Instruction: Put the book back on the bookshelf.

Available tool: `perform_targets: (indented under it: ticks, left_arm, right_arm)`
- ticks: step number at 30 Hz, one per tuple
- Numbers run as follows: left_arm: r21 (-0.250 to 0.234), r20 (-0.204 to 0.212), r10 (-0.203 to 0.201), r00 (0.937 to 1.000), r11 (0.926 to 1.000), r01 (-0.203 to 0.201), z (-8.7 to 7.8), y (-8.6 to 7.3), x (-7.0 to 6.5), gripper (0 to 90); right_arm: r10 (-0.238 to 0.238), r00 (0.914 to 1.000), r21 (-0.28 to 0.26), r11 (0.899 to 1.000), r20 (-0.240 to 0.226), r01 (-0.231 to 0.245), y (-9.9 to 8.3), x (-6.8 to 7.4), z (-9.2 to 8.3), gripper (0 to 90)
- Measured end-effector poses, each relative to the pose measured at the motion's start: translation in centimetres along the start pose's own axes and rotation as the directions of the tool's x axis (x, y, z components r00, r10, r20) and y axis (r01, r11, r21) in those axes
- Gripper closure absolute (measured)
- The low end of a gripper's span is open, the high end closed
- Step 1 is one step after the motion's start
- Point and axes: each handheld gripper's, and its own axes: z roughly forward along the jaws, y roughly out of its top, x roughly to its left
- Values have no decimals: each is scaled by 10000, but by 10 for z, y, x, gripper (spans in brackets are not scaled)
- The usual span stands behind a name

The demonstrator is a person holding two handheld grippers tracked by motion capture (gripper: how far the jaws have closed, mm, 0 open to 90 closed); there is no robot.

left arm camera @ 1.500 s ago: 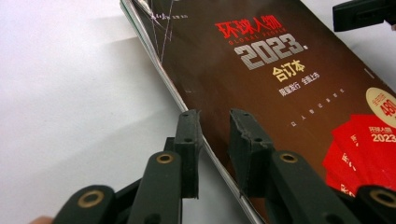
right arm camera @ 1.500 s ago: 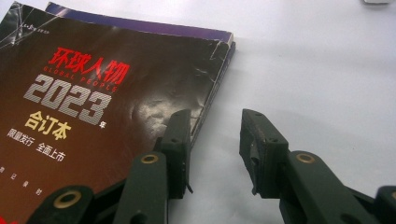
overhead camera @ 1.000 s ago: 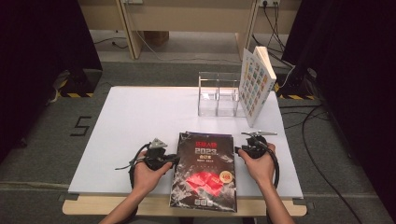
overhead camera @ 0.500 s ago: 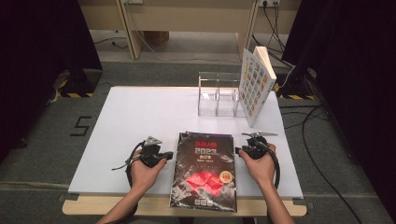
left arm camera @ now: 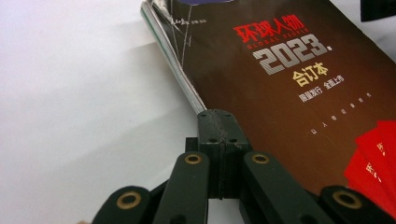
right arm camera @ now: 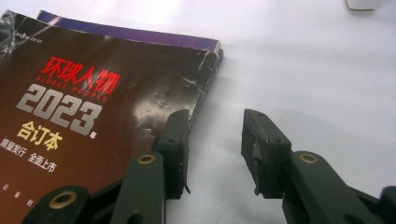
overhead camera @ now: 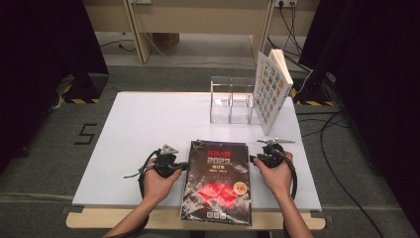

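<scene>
Our left gripper (left arm camera: 218, 122) has its jaws pressed together with nothing between them, the tips touching the spine edge of the dark magazine (overhead camera: 216, 182) that lies flat between both tools. Our right gripper (right arm camera: 215, 140) stands wide; its jaws have just been opening, one resting at the magazine's far edge, the other over bare table. We judge we are squaring or bracing the magazine before a lift; next, one jaw must slip under an edge. Beyond the tools, the white table (overhead camera: 148, 124) carries a clear holder (overhead camera: 231, 100) and a leaning book (overhead camera: 270, 89), on grey carpet.
</scene>
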Motion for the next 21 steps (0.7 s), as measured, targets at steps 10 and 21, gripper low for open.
perform_targets:
  ticks: [10, 21]
  left_arm:
    - [259, 68, 421, 9991, 9988, -423, 7, 0, -12, 896]
    - [368, -56, 578, 9983, 9977, -575, 8, 1, -15, 895]
  right_arm:
    - [230, 9996, 183, 9996, -189, -227, 6, -5, 5, 591]
    - [641, 9956, 535, 9967, -679, -605, 16, -10, 17, 559]
